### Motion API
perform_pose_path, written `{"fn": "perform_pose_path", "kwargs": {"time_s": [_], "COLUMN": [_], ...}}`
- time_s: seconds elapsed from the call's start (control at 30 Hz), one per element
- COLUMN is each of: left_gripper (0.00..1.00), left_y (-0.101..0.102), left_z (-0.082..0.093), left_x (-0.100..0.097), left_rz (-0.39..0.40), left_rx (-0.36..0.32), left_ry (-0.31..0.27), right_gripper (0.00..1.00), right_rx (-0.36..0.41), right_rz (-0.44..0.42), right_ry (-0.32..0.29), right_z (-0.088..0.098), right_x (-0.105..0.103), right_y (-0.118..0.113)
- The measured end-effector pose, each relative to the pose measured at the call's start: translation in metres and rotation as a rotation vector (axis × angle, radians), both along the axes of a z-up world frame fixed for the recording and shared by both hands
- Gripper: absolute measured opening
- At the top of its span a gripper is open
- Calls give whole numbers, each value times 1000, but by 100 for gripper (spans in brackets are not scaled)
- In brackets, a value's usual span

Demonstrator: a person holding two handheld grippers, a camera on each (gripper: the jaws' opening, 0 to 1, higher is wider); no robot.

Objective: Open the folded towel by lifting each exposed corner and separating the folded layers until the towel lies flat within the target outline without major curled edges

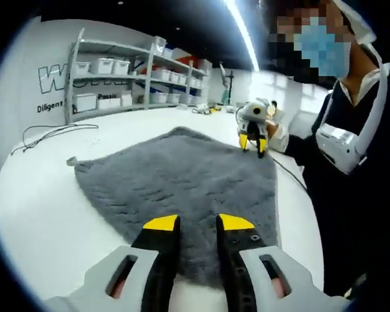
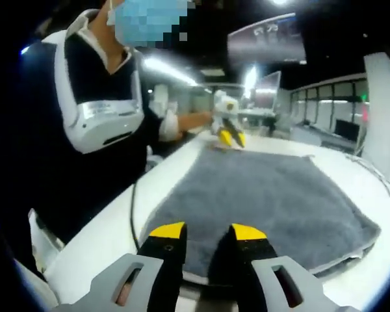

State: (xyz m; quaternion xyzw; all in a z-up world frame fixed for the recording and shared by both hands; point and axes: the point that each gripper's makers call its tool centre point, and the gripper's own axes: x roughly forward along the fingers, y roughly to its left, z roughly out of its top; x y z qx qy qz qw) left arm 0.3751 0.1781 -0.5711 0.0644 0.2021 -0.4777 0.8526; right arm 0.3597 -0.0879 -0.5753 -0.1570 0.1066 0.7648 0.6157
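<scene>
Where the left gripper view begins, at the bottom of the frame, the left gripper (image 1: 198, 224) raises its two yellow-tipped jaws with a narrow gap between them and nothing held, their tips hanging over the near edge of the grey towel (image 1: 182, 185). The towel lies spread on the white desk (image 1: 45, 208), filling the middle of the frame, with one small corner tab sticking out at the middle left. At its far corner, in the upper right, the right gripper (image 1: 253, 144) points its tips down onto the cloth; whether they pinch it cannot be told from here. Beyond, in the upper left, stand metal shelves (image 1: 117, 78) with white bins, and a thin black cable (image 1: 52, 133) loops on the desk at the left.

In the right gripper view the right gripper (image 2: 208, 233) shows its own jaws at the bottom, slightly parted and empty, above the towel's (image 2: 266, 201) near edge, which at the lower right shows a doubled, folded layer. The left gripper (image 2: 231, 136) sits at the far corner, upper centre. The person's dark-clad torso (image 2: 84, 149) fills the left of the frame, and glass-walled rooms (image 2: 325, 104) stand at the upper right.
</scene>
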Motion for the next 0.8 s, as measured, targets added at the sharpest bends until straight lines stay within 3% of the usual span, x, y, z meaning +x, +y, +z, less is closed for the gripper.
{"fn": "perform_pose_path", "kwargs": {"time_s": [0.13,0.27,0.47,0.6,0.8], "left_gripper": [25,27,28,28,28], "left_y": [0,3,8,6,7], "left_z": [-6,-4,-3,-4,-10], "left_x": [13,27,43,53,67], "left_rz": [6,22,33,20,16], "left_rx": [44,47,85,88,81], "left_ry": [-27,-65,-133,-139,-128], "right_gripper": [26,27,28,30,30], "right_rx": [17,27,4,32,7], "right_rz": [-69,-118,-201,-284,-340], "right_ry": [-24,-21,-43,-11,8], "right_z": [1,3,-4,-3,-13], "right_x": [17,34,48,67,82], "right_y": [2,-6,-8,-12,-19]}}
